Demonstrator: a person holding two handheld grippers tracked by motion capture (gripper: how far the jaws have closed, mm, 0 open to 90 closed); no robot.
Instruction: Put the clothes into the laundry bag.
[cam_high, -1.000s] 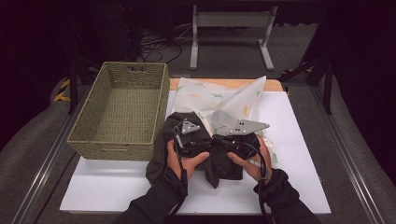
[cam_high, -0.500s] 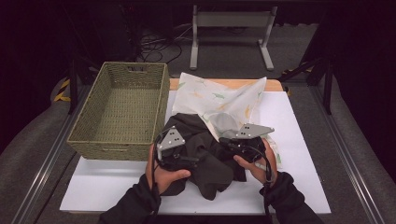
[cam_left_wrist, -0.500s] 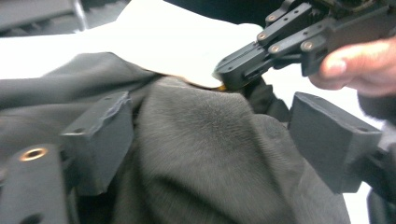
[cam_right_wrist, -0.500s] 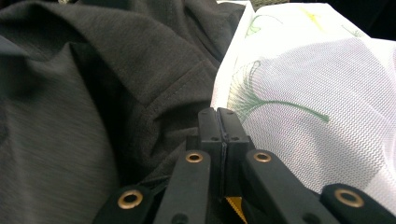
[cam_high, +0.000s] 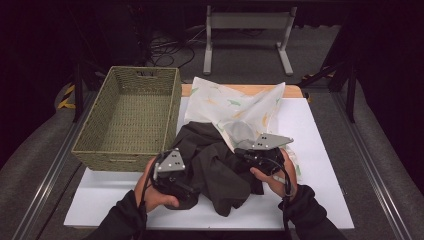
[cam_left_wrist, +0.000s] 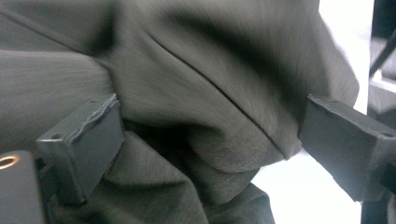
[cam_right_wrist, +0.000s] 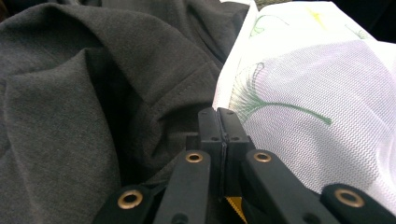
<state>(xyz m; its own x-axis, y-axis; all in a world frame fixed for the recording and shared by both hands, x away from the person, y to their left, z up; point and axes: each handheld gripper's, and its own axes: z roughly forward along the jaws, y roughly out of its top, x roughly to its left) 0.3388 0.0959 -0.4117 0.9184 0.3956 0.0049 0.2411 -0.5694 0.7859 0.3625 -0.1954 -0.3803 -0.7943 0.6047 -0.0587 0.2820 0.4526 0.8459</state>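
Note:
A dark grey garment (cam_high: 220, 160) lies crumpled on the white table top (cam_high: 325, 170), partly over a white leaf-print cloth (cam_high: 235, 102). My left gripper (cam_high: 186, 189) is at the garment's near left edge. Its jaws have just been opening and stand wide, with a bunch of the dark garment (cam_left_wrist: 187, 70) loose between the left gripper (cam_left_wrist: 210, 135) pads. My right gripper (cam_high: 243, 152) is at the garment's right side. In the right gripper view the right gripper (cam_right_wrist: 218, 114) has its jaws pressed together where a fold of the dark garment (cam_right_wrist: 70, 93) meets the leaf-print cloth (cam_right_wrist: 303, 93).
A woven basket (cam_high: 125, 152) stands empty at the table's left, close to the garment's far left corner. Beyond the table is a metal stand (cam_high: 247, 30) on a dark floor with cables. Bare white surface lies to the right and front.
My left hand has pulled away from the right one, toward the near left of the table, and its jaws have let go of the garment. The garment has spread out. The right gripper has stayed put.

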